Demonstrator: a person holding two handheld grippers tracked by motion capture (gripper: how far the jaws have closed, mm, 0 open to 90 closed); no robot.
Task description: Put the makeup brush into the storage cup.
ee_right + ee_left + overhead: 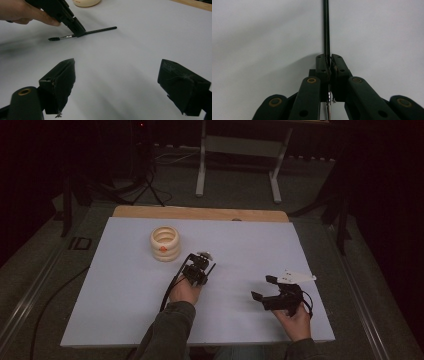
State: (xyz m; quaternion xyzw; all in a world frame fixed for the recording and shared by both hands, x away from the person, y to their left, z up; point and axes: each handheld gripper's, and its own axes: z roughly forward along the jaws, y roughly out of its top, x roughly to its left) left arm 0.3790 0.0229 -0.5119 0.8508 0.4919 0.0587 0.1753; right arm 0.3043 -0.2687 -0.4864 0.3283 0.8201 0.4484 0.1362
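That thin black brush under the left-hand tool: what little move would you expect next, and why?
Probably a gentle lift straight up. The left gripper has its fingers shut on the brush, near the metal collar, while the brush lies flat on the white table. The cream ribbed holder stands beyond it, a likely place to drop it.

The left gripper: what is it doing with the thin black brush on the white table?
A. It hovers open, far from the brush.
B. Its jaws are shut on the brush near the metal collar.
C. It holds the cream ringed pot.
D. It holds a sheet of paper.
B: in the right gripper view the left gripper pinches the brush just beside its metal collar, and its own view shows both pads pressed against the handle.
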